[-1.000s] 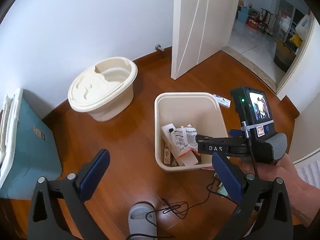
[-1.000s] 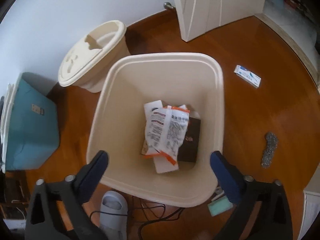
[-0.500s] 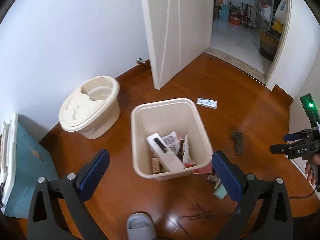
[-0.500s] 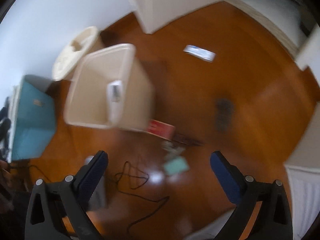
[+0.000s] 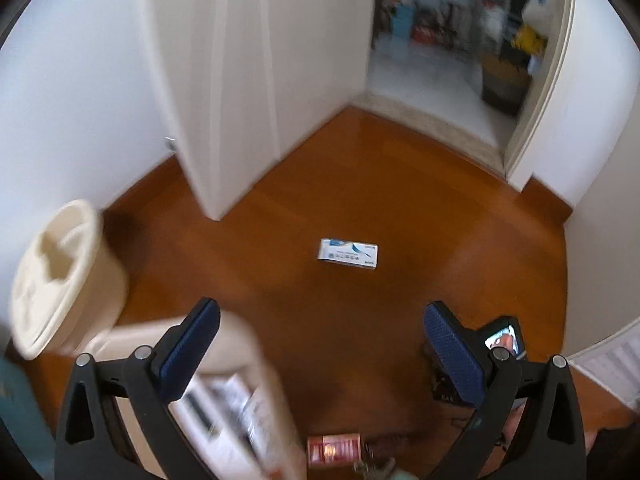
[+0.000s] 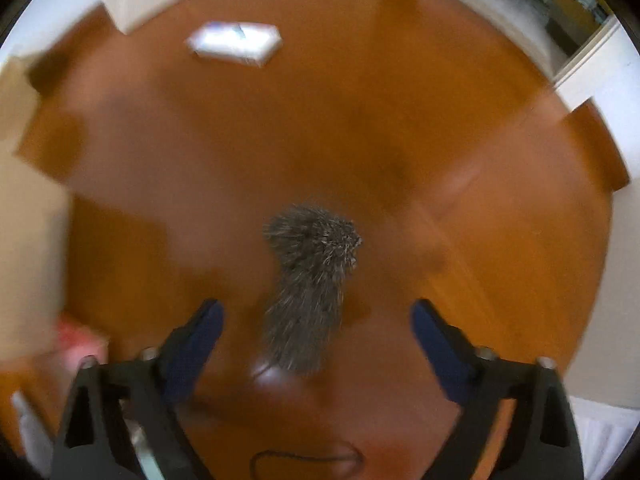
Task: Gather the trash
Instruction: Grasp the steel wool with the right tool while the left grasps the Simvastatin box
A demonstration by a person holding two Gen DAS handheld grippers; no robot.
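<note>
Grey and wiry, the scouring pad (image 6: 310, 280) lies on the wooden floor (image 6: 400, 120) straight ahead of your right gripper (image 6: 316, 326), its near end already between the two spread blue fingers (image 6: 434, 336). Nothing is pinched yet; you seem to hold the jaws wide so they can drop either side of the tangle and close across its narrow waist. Expect it to be springy and light, likely to compress before it holds.

Beyond the pad, further across the floor, a white and blue packet (image 6: 234, 46) lies flat near the open door (image 5: 248, 72); it looks like the next piece to fetch. To the pad's left stands the cream waste bin (image 5: 240, 408), with paper already inside, and a small red box (image 5: 334, 446) sits on the floor against its side.

Your left gripper (image 5: 318, 354) hangs over the bin's edge, fingers apart and empty, facing the packet. Past the bin, a cream lidded tub (image 5: 60, 280) rests by the wall.
</note>
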